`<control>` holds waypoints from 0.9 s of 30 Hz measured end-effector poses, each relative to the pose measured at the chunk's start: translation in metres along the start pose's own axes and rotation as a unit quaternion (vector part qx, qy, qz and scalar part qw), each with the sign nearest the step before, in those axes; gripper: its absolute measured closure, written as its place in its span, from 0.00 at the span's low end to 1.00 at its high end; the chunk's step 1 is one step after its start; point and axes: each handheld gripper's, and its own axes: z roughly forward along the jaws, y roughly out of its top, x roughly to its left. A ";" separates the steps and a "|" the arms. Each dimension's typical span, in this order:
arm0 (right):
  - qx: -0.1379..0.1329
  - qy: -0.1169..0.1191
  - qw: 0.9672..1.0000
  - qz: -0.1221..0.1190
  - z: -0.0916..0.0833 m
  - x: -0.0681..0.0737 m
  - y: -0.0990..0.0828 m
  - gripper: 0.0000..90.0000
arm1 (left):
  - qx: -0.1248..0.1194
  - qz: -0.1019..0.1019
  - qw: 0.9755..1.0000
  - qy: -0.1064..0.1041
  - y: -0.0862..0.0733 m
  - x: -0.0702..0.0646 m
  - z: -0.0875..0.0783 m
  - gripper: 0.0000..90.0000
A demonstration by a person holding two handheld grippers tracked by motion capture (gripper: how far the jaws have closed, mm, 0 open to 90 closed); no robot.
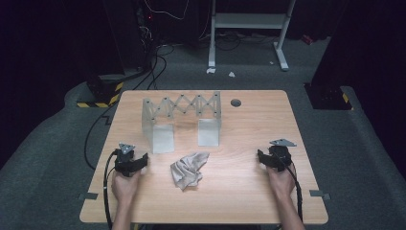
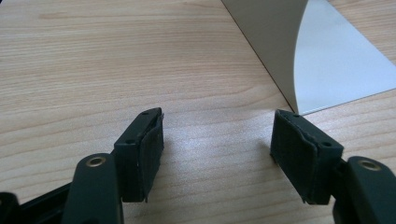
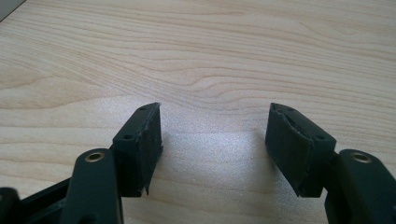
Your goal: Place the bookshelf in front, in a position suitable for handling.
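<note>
Resting on the wooden surface [image 1: 249,191], both grippers, left [image 1: 139,162] and right [image 1: 263,158], stood with jaws open and empty; the crumpled cloth [image 1: 189,169] lay between them, near the folding rack [image 1: 182,120].

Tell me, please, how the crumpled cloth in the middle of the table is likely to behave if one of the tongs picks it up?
The cloth lies in soft, uneven folds, so it will probably hang limp and unfold when lifted. It looks thin, so likely light. Being bunched, a pinch may catch only one fold, and the rest may trail across the table.
</note>
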 end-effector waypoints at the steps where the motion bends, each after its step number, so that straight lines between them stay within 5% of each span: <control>1: 0.000 0.000 1.000 0.000 0.000 0.000 0.000 0.40 | 0.000 0.000 1.000 -0.001 0.000 0.000 0.000 0.38; 11: 0.000 -0.001 1.000 0.001 0.000 0.000 0.000 0.41 | -0.003 -0.004 1.000 -0.015 0.001 0.003 0.001 0.38; 13: 0.001 0.000 1.000 -0.002 0.000 0.000 0.000 0.41 | 0.001 0.001 1.000 -0.002 0.001 0.001 0.001 0.38; 16: 0.006 0.009 1.000 -0.009 -0.001 -0.001 0.001 0.42 | 0.000 -0.018 1.000 0.005 0.001 0.004 0.001 0.34; 23: -0.005 0.012 1.000 -0.013 -0.004 0.001 -0.003 0.58 | 0.000 -0.012 1.000 -0.004 0.001 0.006 -0.001 0.38; 27: -0.008 0.015 1.000 -0.013 -0.005 0.002 -0.003 0.67 | 0.001 -0.040 0.999 -0.022 0.001 0.014 -0.004 0.38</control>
